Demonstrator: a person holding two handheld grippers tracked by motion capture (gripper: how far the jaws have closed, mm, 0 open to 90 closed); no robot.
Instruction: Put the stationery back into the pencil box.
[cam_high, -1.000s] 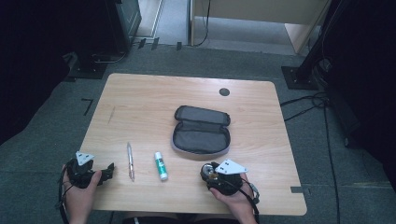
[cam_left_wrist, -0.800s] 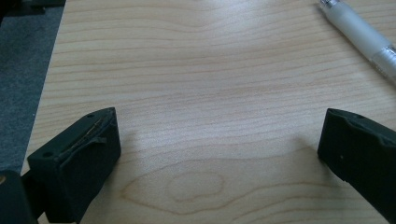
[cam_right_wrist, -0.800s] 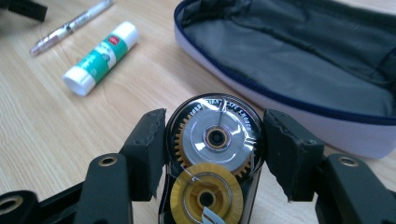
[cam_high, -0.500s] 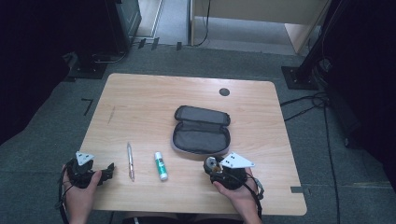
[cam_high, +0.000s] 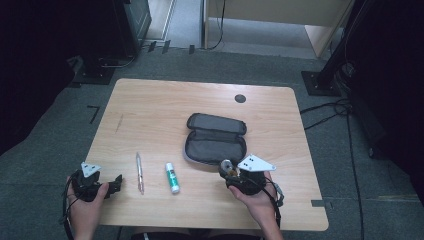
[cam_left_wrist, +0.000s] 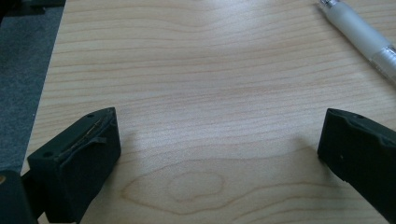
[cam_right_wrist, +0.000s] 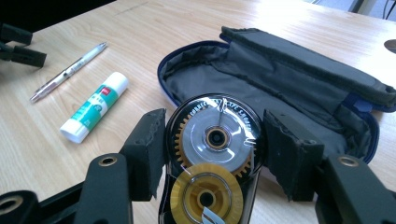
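My right gripper (cam_right_wrist: 214, 140) is shut on a clear correction tape dispenser (cam_right_wrist: 215, 161) with yellow gear wheels, held upright between its pads (cam_right_wrist: 150, 145). In the high view that gripper (cam_high: 229, 169) hovers at the near edge of the open black pencil case (cam_high: 215, 137), which lies mid-table. The case (cam_right_wrist: 280, 79) gapes just behind the dispenser, its inside bare. A green-and-white glue stick (cam_high: 172, 177) and a pen (cam_high: 139, 172) lie side by side left of the case. My left gripper (cam_high: 117, 181) rests open at the table's near left corner, with bare wood between its fingers (cam_left_wrist: 79, 149) and the pen (cam_left_wrist: 359, 32) off to the right.
The wooden table (cam_high: 150, 110) has a round cable hole (cam_high: 240, 98) at the back. The glue stick (cam_right_wrist: 95, 106) and pen (cam_right_wrist: 70, 70) lie left of the case in the right gripper view, with the left gripper (cam_right_wrist: 18, 46) beyond them. Dark stands and cables ring the table.
My right gripper has lifted off the table with the correction tape in it and drifted slightly toward the case. The left gripper, pen, glue stick and case have stayed put.
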